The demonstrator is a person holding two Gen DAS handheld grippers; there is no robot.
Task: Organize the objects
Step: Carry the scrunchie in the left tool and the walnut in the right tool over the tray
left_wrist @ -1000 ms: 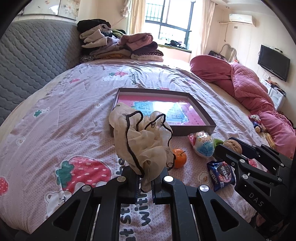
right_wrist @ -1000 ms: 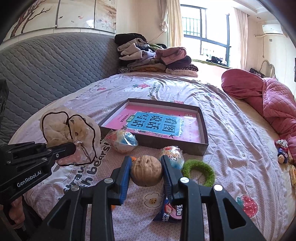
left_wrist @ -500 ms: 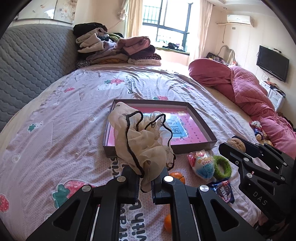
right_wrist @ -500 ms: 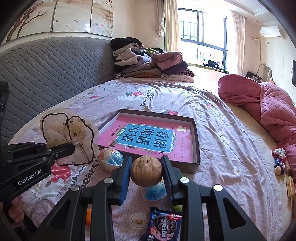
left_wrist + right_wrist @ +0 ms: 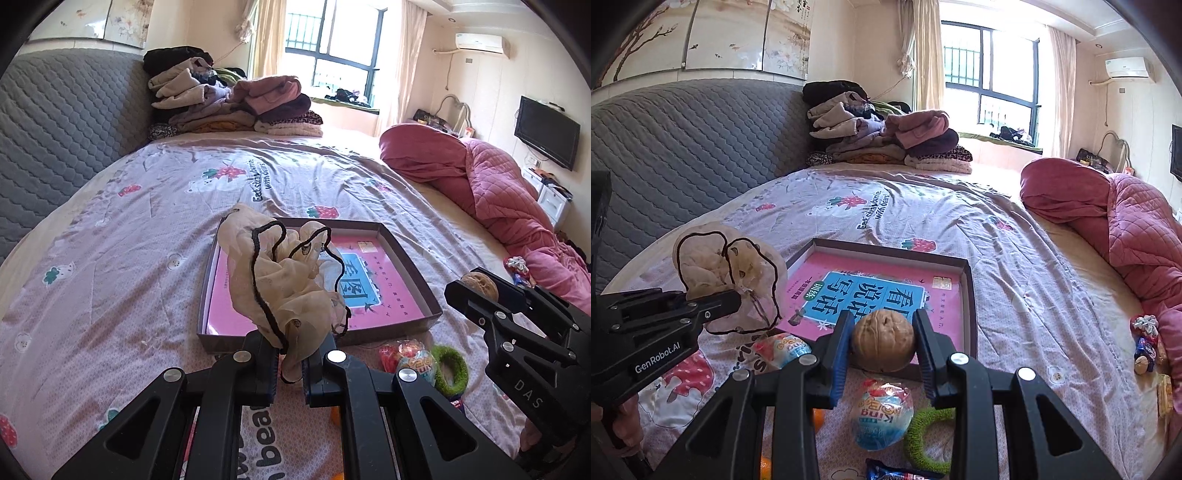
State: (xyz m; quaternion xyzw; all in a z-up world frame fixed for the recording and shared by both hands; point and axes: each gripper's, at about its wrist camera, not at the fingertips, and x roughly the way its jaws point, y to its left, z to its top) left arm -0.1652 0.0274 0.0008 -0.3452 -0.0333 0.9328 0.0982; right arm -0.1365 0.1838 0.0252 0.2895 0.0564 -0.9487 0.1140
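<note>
Bedroom, bed (image 5: 110, 258) with strawberry-bear sheet, grey headboard, clothes pile by window. Left gripper (image 5: 290, 363) jaws pinched beige scarf (image 5: 284, 284); right gripper (image 5: 882, 343) clamped walnut (image 5: 882, 341), both above shallow box (image 5: 969, 295) near edge.

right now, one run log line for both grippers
left gripper: shut on beige gauze pouch | right gripper: shut on brown walnut | both near shallow grey box

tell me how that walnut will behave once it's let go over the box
The walnut is round, held only at its two sides by the right gripper, so it will likely roll once released. Its shell looks hard and stiff, so probably no squashing. The box has raised walls, which should stop it if it lands inside.
</note>
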